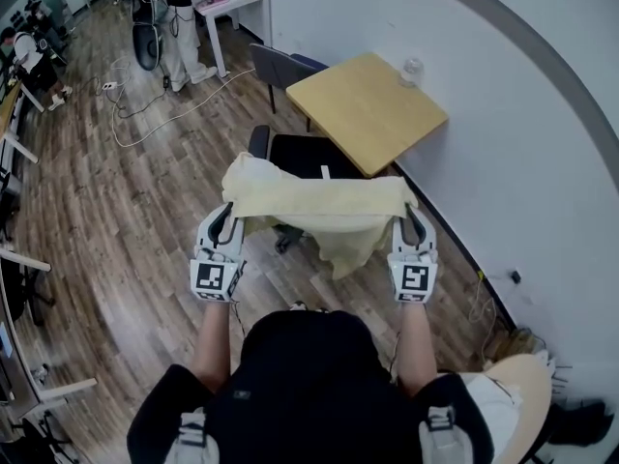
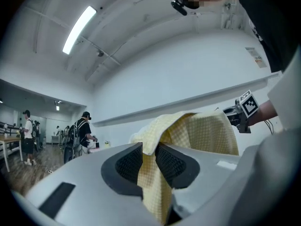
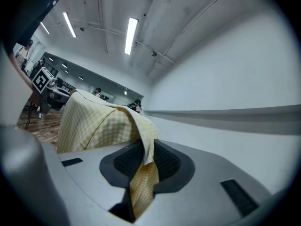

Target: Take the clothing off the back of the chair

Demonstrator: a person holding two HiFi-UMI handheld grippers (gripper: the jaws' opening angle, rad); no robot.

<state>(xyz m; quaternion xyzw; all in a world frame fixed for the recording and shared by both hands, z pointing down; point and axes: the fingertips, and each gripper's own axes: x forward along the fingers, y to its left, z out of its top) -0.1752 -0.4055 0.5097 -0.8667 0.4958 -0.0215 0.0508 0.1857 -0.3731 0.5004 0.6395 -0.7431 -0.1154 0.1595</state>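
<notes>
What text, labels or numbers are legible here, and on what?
No readable words or numbers anywhere.
Wall sticker: has print, too small to read.
Marker cubes on the left gripper and right gripper: black-and-white square patterns only, no letters.
Yellow cloth: no tag or print visible.

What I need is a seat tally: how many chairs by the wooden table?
2: black office chair at the table's near side, partly behind the yellow cloth; grey chair at its far corner. Others may be hidden.
</notes>
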